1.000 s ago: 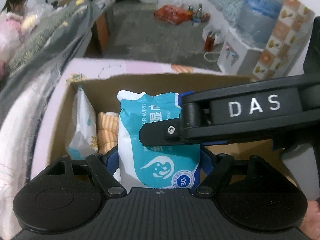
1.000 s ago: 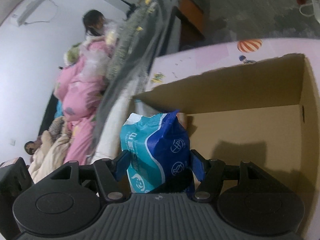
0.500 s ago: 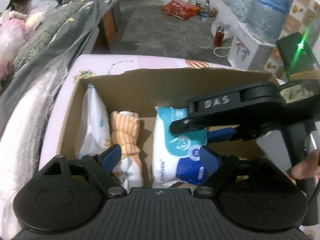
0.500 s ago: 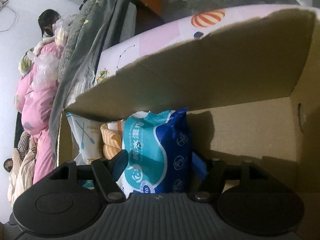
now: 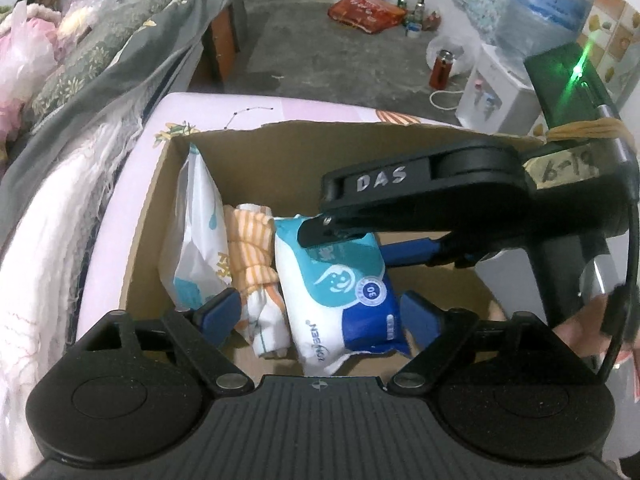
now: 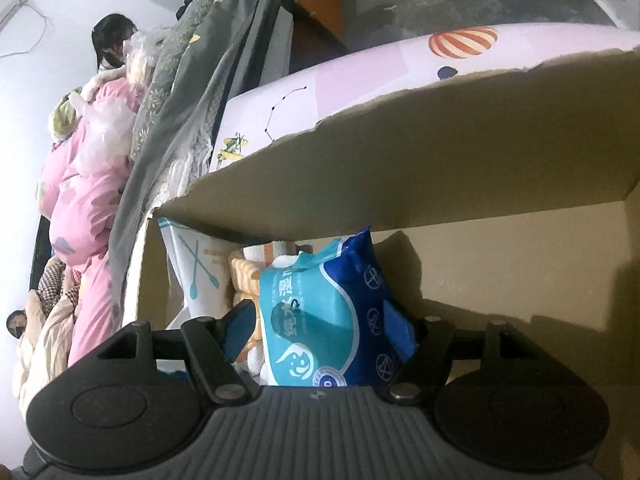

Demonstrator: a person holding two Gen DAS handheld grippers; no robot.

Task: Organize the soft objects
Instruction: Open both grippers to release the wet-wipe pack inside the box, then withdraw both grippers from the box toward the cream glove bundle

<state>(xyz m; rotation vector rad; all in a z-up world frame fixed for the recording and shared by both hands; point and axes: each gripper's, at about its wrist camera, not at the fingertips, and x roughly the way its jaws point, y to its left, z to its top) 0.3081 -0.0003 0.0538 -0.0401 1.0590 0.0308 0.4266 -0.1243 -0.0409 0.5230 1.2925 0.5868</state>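
Now lowered into cardboard box (image 5: 148, 216): wet wipes pack (image 5: 340, 280), right gripper (image 6: 320, 324) loosened around it; left gripper (image 5: 320, 312) wide open, empty. Pink tabletop (image 5: 240, 112), concrete floor (image 5: 320, 60).

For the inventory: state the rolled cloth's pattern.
Orange and white stripes on the rolled cloth, clearest in the left wrist view.

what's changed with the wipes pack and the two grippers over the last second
The wipes pack went down into the cardboard box, beside the striped cloth. The left hand-held gripper let go of it, opened and backed off. The right hand-held gripper opened too, fingers still straddling the pack. The white bag stayed put.
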